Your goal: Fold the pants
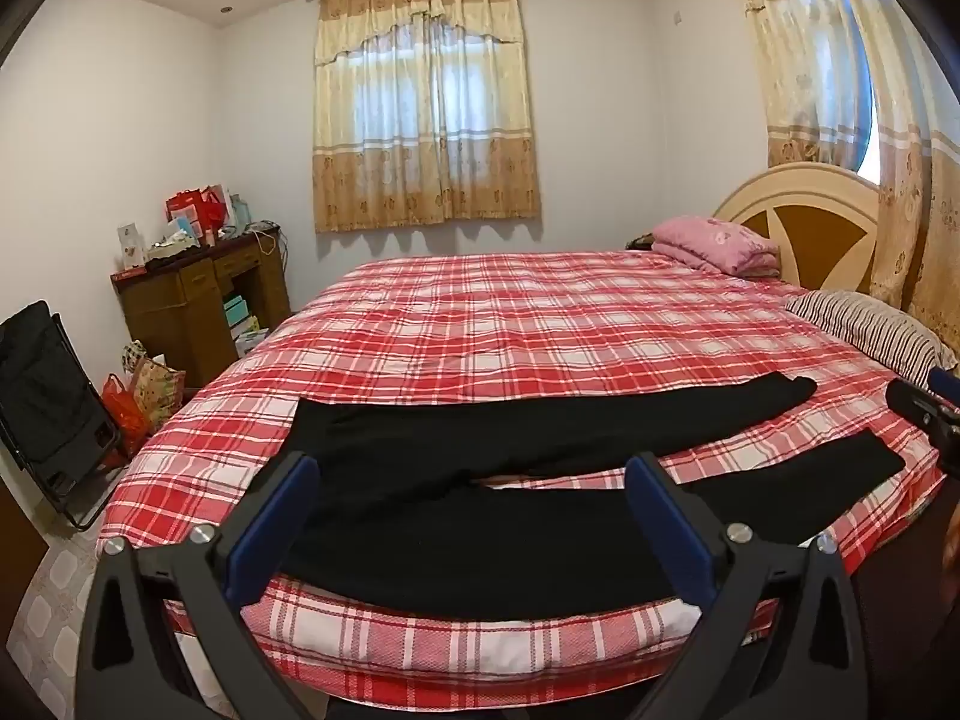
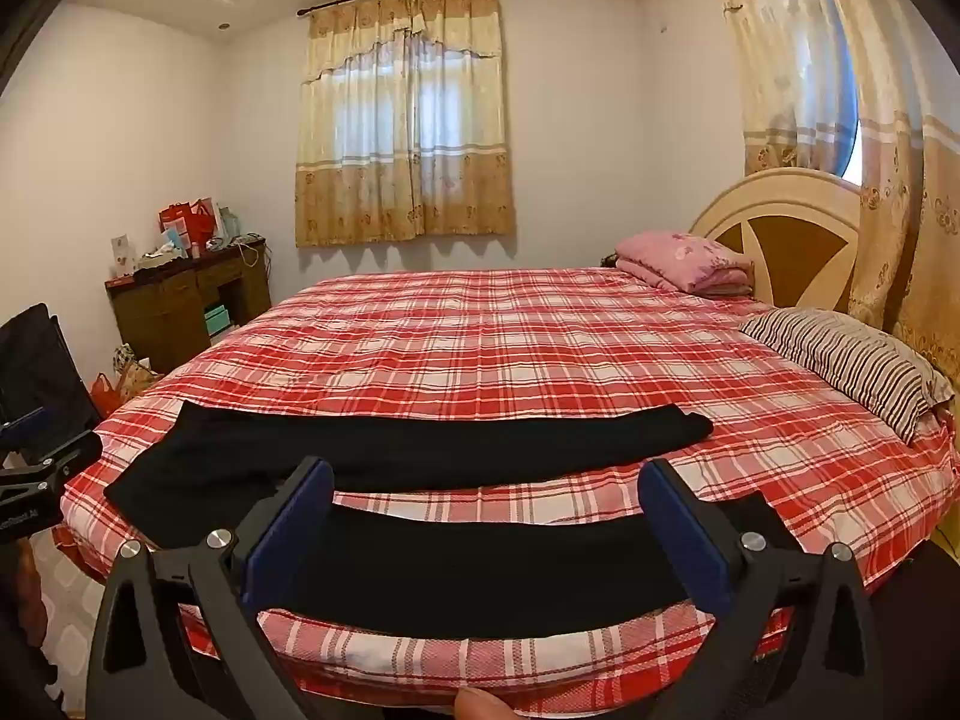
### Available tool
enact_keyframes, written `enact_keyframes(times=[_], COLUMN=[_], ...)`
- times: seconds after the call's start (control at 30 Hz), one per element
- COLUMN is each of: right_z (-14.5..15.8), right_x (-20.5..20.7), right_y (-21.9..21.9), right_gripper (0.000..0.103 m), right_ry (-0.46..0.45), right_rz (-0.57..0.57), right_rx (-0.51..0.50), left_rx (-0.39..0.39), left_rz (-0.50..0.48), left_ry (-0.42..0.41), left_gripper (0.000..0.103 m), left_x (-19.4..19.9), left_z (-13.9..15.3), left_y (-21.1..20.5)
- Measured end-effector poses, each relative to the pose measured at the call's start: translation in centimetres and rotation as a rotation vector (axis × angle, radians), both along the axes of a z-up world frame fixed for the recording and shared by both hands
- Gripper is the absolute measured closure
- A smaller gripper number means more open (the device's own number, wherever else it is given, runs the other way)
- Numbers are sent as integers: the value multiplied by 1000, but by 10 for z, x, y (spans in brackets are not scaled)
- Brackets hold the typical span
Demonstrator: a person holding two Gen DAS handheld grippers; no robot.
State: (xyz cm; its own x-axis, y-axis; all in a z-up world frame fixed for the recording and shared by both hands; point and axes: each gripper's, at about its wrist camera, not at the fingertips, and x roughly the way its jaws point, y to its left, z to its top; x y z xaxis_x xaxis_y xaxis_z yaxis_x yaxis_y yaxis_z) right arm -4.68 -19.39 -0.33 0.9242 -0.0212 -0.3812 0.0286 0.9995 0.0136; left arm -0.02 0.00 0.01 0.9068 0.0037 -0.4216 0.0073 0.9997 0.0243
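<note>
Black pants (image 1: 480, 516) lie flat on the red plaid bed (image 1: 510, 330), waist at the left, two legs spread apart and running right. My left gripper (image 1: 474, 474) is open, hovering over the near leg close to the crotch, holding nothing. In the right wrist view the pants (image 2: 480, 570) lie the same way. My right gripper (image 2: 486, 480) is open above the near leg, nearer the ankle end, holding nothing. Each gripper shows at the edge of the other's view: the right one (image 1: 924, 414), the left one (image 2: 42, 468).
A striped pillow (image 1: 870, 330) and a pink folded quilt (image 1: 714, 243) lie near the headboard (image 1: 798, 222) at the right. A brown cluttered desk (image 1: 198, 300), bags and a black folding chair (image 1: 48, 396) stand left of the bed. Curtained windows are behind.
</note>
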Motion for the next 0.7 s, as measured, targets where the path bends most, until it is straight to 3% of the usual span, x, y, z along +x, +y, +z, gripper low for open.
enact_keyframes(times=[0.7], right_z=[-6], right_x=[3], right_y=[-3], right_gripper=[1], right_ry=[0], right_rz=[-1], right_rx=[-9], left_rx=[4], left_rz=[4], left_ry=[-4], left_gripper=[0], left_x=[1], left_z=[-1], left_y=[6])
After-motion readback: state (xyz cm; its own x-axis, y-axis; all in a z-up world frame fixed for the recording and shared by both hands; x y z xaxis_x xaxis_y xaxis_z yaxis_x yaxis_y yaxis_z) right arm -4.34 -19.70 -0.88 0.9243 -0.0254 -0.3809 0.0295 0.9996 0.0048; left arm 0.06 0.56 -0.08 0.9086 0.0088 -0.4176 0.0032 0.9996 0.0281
